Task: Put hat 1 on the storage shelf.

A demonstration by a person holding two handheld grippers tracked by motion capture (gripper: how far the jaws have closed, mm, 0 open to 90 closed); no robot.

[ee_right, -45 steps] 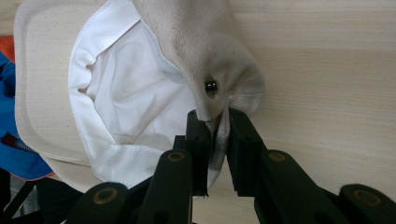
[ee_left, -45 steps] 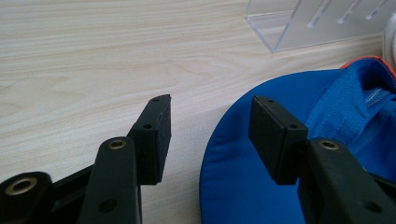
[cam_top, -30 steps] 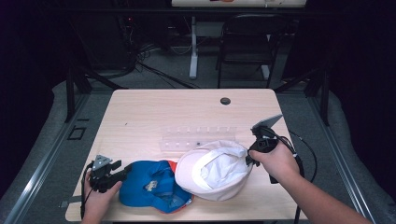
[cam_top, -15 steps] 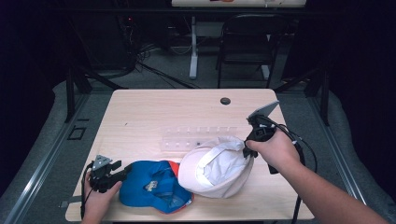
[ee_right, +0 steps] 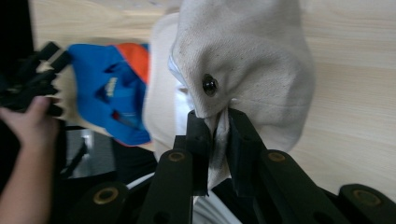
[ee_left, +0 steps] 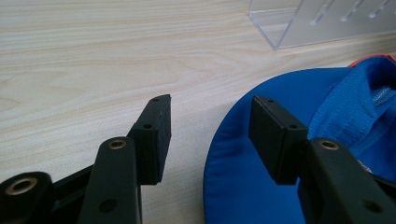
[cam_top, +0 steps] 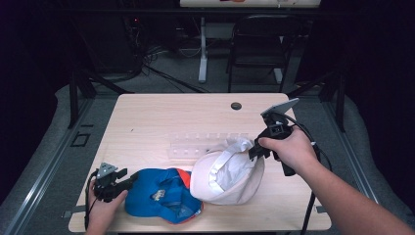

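Table (cam_top: 147,122) far half bare; right claw (ee_right: 217,130) clamps white cap (cam_top: 230,176) edge.

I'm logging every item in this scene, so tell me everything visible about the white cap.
The white cap is off-white woven cloth, canvas by its look, with a small dark eyelet in one panel and a white sweatband inside. It lies open side up on the table, its rear edge lifted. The right gripper is shut on that edge, cloth bunched between the jaws. The cap's left side meets the blue cap, and a clear plastic rack stands just behind it.
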